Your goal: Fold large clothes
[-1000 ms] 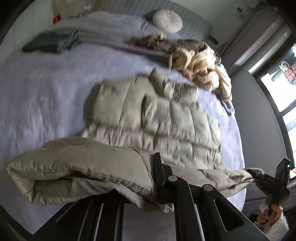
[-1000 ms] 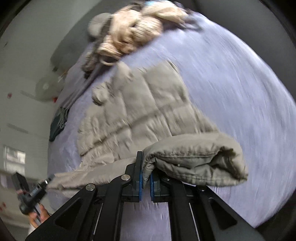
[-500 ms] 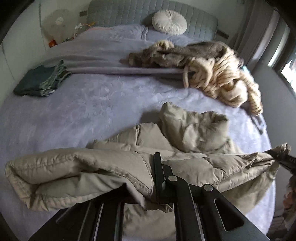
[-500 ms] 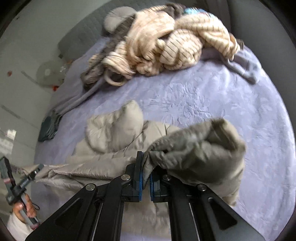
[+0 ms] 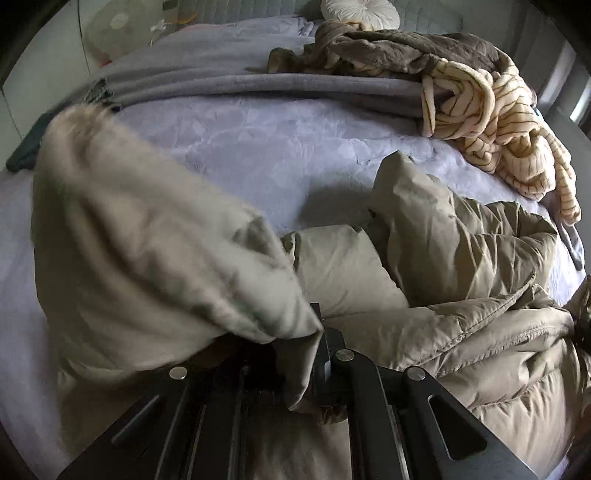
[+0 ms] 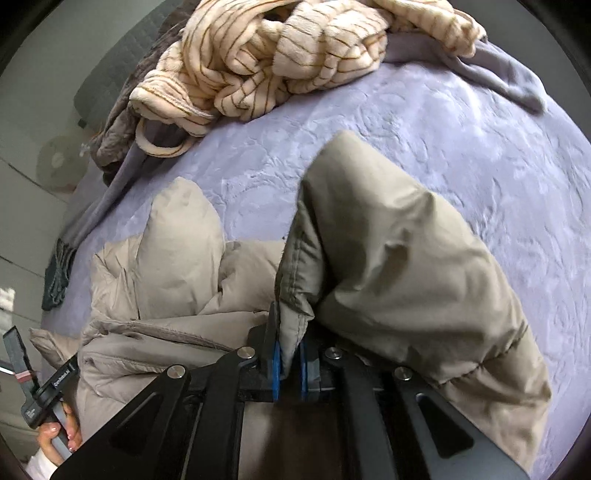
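1. Nearest: left gripper (image 5: 320, 334) clamped on a fold of the beige puffer jacket (image 5: 461, 266), jaws nearly together; blurred sleeve bulk draped over the left side, hiding that finger.
2. Right gripper (image 6: 290, 363) likewise pinched on a seamed jacket edge between blue pads (image 6: 276, 363), only fabric's width apart; a puffy flap hanging over its right side.
3. Jacket itself heaped low on the lavender bedspread (image 6: 480, 155), doubled over, with a hem line running between the two grips.
4. In the right wrist view, lower left: a hand (image 6: 55, 435) around the other tool's handle, partly cut off by the frame.
5. Beyond the jacket: a bare band of bedspread, open to the right edge.
6. Farther: folded grey blanket (image 5: 258, 86), cream striped fleece garment (image 5: 498, 122) tangled with a brown plush one (image 5: 388, 48).
7. Farthest: round white cushion (image 5: 360, 11), cropped at top; dark folded garment (image 6: 55, 273) at the bed's edge, hard to identify.
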The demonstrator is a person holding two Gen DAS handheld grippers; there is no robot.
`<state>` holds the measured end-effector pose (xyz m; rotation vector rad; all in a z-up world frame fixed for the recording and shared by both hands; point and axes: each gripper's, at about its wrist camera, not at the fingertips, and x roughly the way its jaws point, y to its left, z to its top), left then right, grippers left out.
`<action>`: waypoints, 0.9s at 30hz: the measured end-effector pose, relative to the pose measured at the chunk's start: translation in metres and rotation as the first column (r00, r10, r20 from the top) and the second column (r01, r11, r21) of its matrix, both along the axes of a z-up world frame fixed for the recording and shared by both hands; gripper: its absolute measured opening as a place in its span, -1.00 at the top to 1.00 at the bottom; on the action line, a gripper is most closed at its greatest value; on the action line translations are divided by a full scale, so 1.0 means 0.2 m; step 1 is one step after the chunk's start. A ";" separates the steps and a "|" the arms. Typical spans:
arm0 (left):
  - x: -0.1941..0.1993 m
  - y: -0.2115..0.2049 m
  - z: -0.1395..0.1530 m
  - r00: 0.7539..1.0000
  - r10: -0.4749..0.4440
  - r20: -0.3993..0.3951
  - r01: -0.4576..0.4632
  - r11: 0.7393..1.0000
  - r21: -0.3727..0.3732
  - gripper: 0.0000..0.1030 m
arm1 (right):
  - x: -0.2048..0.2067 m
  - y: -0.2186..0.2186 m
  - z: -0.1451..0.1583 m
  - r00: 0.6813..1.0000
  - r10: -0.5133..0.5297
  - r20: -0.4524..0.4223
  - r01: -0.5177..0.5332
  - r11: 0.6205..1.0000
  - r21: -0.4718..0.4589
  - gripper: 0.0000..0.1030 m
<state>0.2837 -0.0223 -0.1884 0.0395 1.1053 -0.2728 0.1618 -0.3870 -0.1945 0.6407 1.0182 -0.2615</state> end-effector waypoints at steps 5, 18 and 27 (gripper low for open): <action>-0.09 0.08 0.17 0.997 -0.041 0.058 0.045 0.997 -0.058 -0.09 | -0.06 -0.03 0.13 1.000 0.000 0.021 -0.001 0.999 0.048 0.64; -0.19 -0.16 0.11 0.983 -0.174 0.057 0.178 0.980 -0.092 0.12 | -0.03 0.31 0.09 0.975 0.213 0.055 -0.217 0.973 0.075 0.79; 0.05 -0.30 -0.05 0.985 -0.154 0.074 0.153 0.988 0.016 0.12 | 0.23 0.24 -0.11 0.980 0.200 0.009 -0.200 0.977 0.078 1.00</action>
